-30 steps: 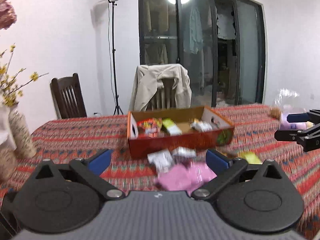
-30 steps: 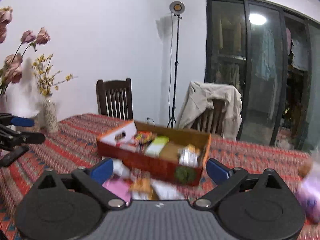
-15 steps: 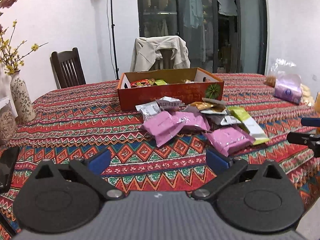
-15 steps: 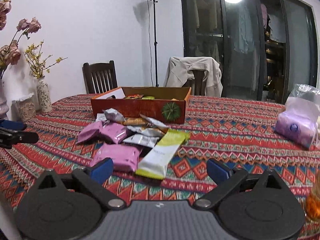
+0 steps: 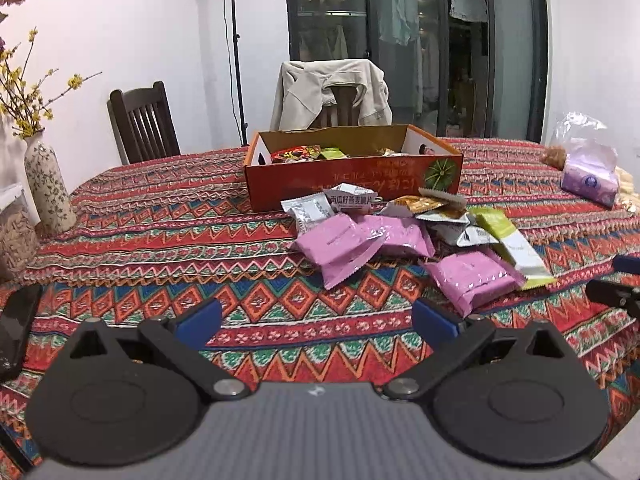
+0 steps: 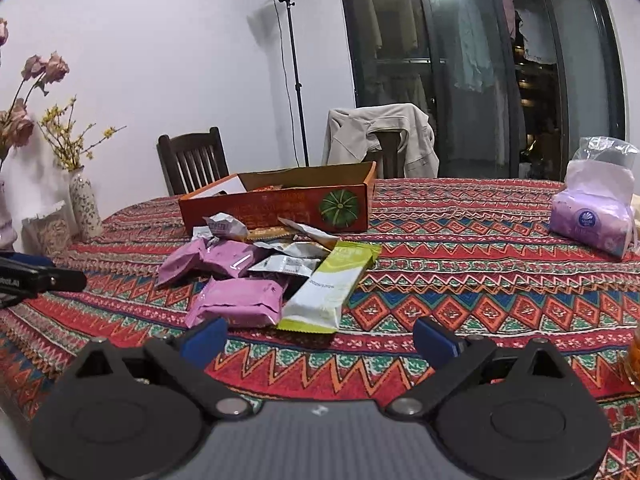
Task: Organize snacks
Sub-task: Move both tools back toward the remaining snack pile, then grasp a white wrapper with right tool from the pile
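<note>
left hand-held gripper (image 5: 316, 322): hanging wide apart, holding nothing | right hand-held gripper (image 6: 318, 336): same | snacks (image 5: 404, 236): lying piled on the table (image 5: 160, 240), just in front of the orange box (image 5: 352, 176)

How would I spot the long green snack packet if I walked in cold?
Find the orange cardboard box on the patterned tablecloth; loose snack packets lie heaped in front of it. At the heap's right edge lies the long green-and-white packet, the only narrow, yellow-green one beside squat pink packets.
</note>
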### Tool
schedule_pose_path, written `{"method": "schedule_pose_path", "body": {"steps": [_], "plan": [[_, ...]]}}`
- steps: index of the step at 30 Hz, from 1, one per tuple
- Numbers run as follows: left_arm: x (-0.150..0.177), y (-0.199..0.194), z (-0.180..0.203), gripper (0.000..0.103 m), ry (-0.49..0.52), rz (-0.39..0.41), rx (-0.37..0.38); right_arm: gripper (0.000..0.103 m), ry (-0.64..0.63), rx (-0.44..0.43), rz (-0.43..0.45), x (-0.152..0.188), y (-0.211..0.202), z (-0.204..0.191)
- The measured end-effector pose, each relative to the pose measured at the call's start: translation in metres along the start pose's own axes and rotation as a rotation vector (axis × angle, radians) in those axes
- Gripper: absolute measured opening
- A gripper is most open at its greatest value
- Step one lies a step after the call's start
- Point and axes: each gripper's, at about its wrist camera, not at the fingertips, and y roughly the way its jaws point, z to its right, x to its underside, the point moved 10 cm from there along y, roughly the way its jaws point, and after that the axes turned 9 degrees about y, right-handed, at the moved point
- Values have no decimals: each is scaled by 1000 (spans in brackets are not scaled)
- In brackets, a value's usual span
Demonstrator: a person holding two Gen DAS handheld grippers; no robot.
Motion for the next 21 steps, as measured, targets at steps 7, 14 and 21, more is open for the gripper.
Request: {"method": "schedule_pose_path", "body": {"steps": [7, 14, 21], "plan": [[-27, 19, 8, 103, 38, 43, 53, 98, 32, -55, -19, -14, 19, -6], [-69, 73, 14, 102, 78, 61, 99, 87, 89, -129, -44, -41, 58, -10], [-88, 137, 25, 102, 153, 35, 123, 82, 71, -137, -70, -54, 97, -15]]}}
